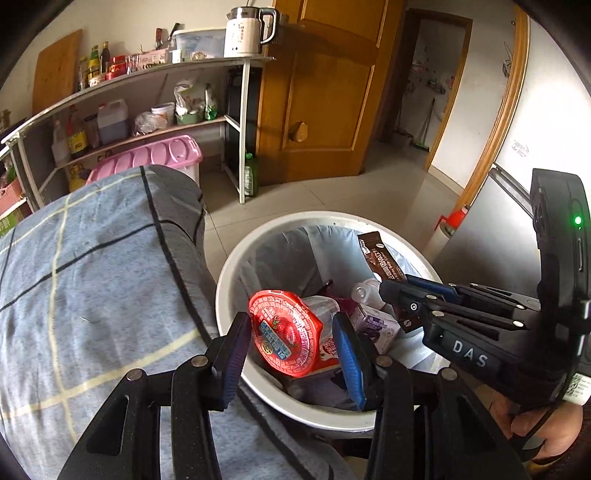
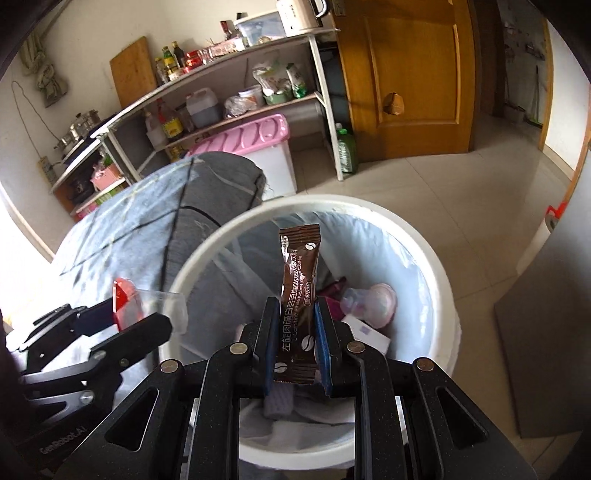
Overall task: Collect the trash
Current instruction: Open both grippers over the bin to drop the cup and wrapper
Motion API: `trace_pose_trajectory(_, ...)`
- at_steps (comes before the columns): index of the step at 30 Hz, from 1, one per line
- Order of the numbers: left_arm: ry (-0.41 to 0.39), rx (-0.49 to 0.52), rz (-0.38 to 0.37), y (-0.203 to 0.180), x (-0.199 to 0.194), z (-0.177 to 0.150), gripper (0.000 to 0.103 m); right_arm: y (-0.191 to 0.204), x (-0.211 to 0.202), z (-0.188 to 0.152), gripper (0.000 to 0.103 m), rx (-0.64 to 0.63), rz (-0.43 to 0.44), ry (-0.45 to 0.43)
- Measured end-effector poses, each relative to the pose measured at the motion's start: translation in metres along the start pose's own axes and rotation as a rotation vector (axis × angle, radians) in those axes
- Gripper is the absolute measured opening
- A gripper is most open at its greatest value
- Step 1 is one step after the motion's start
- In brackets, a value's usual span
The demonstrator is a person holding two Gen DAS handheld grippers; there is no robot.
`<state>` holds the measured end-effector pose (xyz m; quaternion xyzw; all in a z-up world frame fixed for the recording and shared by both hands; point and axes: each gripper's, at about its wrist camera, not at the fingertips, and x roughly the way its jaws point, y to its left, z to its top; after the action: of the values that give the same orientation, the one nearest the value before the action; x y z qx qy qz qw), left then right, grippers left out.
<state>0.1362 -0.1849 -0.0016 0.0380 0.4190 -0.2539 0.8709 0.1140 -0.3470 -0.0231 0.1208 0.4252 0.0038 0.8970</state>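
Pale floor tiles run under everything, and closest to me a blue checked cloth (image 1: 92, 266) covers the table on my left. My left gripper (image 1: 291, 350) has its fingers (image 1: 234, 354) clamped on a clear plastic cup with a red foil lid (image 1: 284, 332), tipped so the lid faces my camera, right over the near rim of the white trash bin (image 1: 236, 269). My right gripper (image 2: 295, 343) has its fingers (image 2: 269, 339) pressed together on a brown coffee sachet (image 2: 297, 288), which stands upright above the bin's mouth. From the left wrist I can see that gripper reaching in from the right, with a hand (image 1: 546, 428) on its grip.

Inside the bin, a pale liner holds a small clear bottle (image 2: 369, 299), a white and purple carton (image 1: 376, 325) and other wrappers I cannot make out.

Beyond the bin sits a pink-lidded storage box (image 2: 255, 136), then metal shelving (image 1: 155, 77) crowded with sauce bottles, jugs and bags, a white electric kettle (image 1: 247, 33) on top, and a wooden door (image 1: 325, 88).
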Motion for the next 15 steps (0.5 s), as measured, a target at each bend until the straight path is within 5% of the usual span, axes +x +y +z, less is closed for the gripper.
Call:
trace_pose_trajectory(8, 0.039, -0.006, 0.009, -0.006, 0.02, -0.001, 0.047, -0.02, 0.017, -0.009, 0.02, 0.027, -0.045, 0.06)
trace_pose_trajectory(9, 0.044, -0.009, 0.008, -0.006, 0.022, -0.001, 0.048, -0.022, 0.017, -0.01, 0.023, 0.032, -0.045, 0.061)
trace_pose_trajectory(12, 0.041, -0.012, 0.03, -0.005, 0.025, -0.001, 0.063, -0.025, 0.015, -0.01, 0.054, 0.043, -0.028, 0.061)
trace_pose_trajectory(15, 0.038, -0.017, 0.026, -0.005, 0.023, -0.001, 0.064, -0.026, 0.011, -0.01, 0.056, 0.051, -0.024, 0.042)
